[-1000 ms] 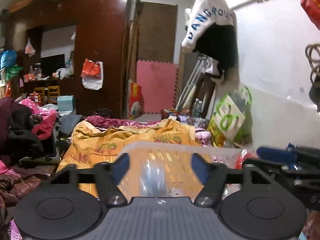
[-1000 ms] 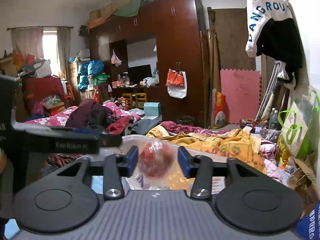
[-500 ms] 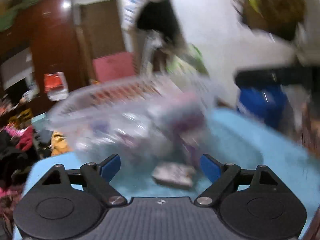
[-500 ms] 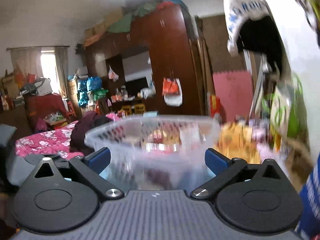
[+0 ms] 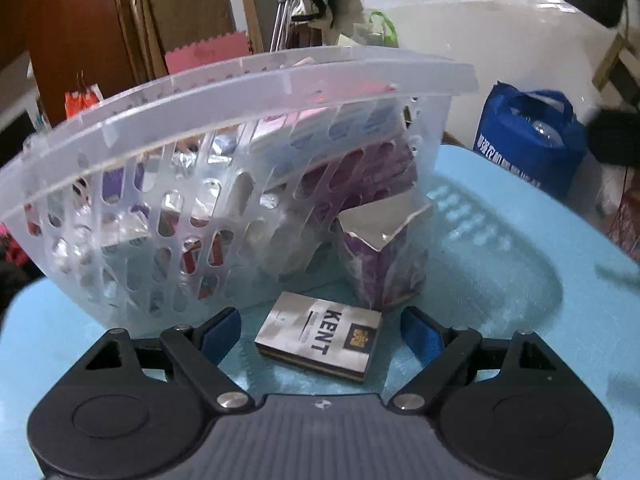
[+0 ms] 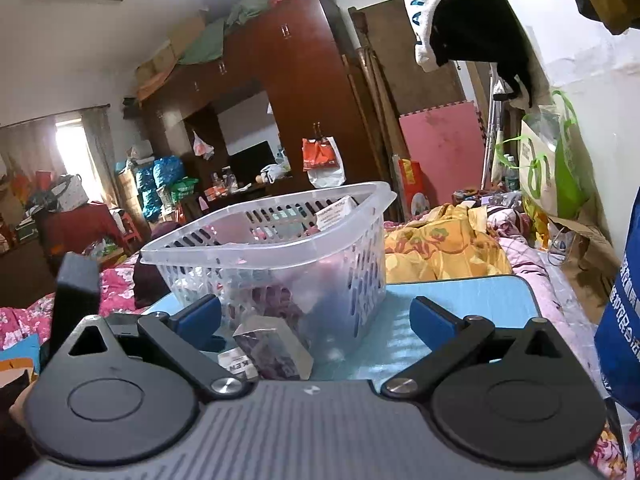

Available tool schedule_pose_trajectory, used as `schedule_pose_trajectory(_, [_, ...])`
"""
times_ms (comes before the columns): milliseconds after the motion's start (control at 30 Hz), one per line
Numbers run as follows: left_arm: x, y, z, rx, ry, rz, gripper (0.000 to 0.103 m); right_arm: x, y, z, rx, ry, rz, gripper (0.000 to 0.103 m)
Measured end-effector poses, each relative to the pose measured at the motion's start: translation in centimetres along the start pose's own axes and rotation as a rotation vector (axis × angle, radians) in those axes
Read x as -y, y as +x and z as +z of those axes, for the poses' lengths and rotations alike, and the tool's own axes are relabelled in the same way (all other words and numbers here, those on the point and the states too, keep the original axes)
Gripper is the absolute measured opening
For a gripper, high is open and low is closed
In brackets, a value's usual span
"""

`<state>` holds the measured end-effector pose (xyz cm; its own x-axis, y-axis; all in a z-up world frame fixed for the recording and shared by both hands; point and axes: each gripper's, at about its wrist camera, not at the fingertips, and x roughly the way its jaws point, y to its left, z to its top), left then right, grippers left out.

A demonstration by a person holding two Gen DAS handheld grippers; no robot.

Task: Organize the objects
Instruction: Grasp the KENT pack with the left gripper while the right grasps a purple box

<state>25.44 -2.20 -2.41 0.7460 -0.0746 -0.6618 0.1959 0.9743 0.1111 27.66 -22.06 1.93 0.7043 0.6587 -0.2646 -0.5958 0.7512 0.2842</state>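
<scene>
I see a dark wood wardrobe point(image 6: 304, 92) w/ stuff piled on top. Curtained window point(image 6: 68, 140) far left, white wall point(image 6: 592, 40) on the right.

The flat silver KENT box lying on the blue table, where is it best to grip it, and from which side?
Grip the flat silver KENT box across its two long edges, coming from above. It lies flat between the open left gripper fingers, apart from the clear plastic basket, so its thin sides look reachable.
</scene>
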Motion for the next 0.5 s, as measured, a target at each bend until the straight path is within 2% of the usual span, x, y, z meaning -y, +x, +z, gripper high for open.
schedule_pose_trajectory(100, [-0.8,0.5,0.0,-0.018,-0.058,-0.036,0.09,-0.4,0.1,-0.5,-0.006,-0.006,0.012,0.103])
schedule_pose_trajectory(167, [-0.8,0.3,-0.4,-0.011,-0.064,-0.021,0.086,-1.0,0.2,-1.1,-0.012,-0.016,0.015,0.103])
schedule_pose_trajectory(233, [-1.0,-0.4,-0.9,0.011,-0.079,-0.036,0.068,-1.4,0.7,-1.4,-0.021,-0.034,0.016,0.103])
schedule_pose_trajectory(333, [-1.0,-2.3,-2.4,0.059,-0.075,-0.013,0.068,-2.1,1.5,-1.9,-0.044,-0.069,0.015,0.103])
schedule_pose_trajectory(500, [-3.6,-6.0,-5.2,0.153,-0.151,0.019,0.068,-4.2,4.6,-3.1,-0.115,-0.12,0.006,0.1])
